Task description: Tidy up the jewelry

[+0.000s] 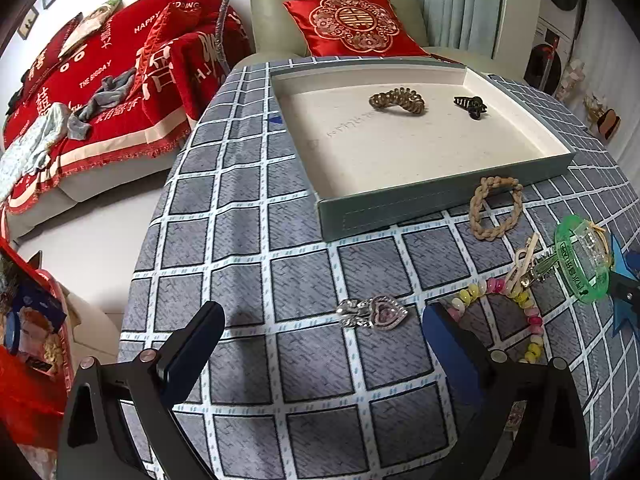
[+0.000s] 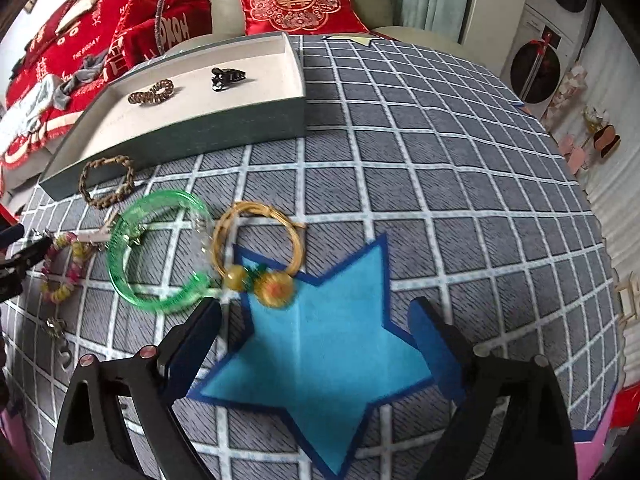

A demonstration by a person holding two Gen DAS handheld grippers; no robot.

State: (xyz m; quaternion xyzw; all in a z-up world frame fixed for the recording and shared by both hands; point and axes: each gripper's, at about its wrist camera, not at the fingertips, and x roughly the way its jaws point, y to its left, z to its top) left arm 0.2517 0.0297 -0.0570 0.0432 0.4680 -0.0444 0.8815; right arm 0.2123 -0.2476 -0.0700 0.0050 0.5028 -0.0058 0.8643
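A shallow grey-green tray [image 1: 400, 208] [image 2: 240, 120] with a cream inside holds a bronze coil hair tie [image 1: 398, 101] [image 2: 152, 94] and a black claw clip [image 1: 471, 105] [image 2: 226, 76]. On the checked cloth lie a braided rope bracelet [image 1: 496, 208] [image 2: 106, 184], a green bangle [image 1: 580, 264] [image 2: 160, 252], a pastel bead bracelet [image 1: 504, 312] [image 2: 64, 268], a silver heart brooch [image 1: 374, 312] and a gold wire bangle with orange beads [image 2: 260, 248]. My left gripper [image 1: 324, 328] is open just before the brooch. My right gripper [image 2: 316, 320] is open over a blue star mat [image 2: 320, 380], near the gold bangle.
A beige hair clip [image 1: 524, 260] and a small metal clasp [image 2: 60, 340] lie among the bracelets. The round table's edge drops off to the left. A red-covered sofa [image 1: 100, 100] and an armchair with a red cushion [image 1: 352, 24] stand behind the table.
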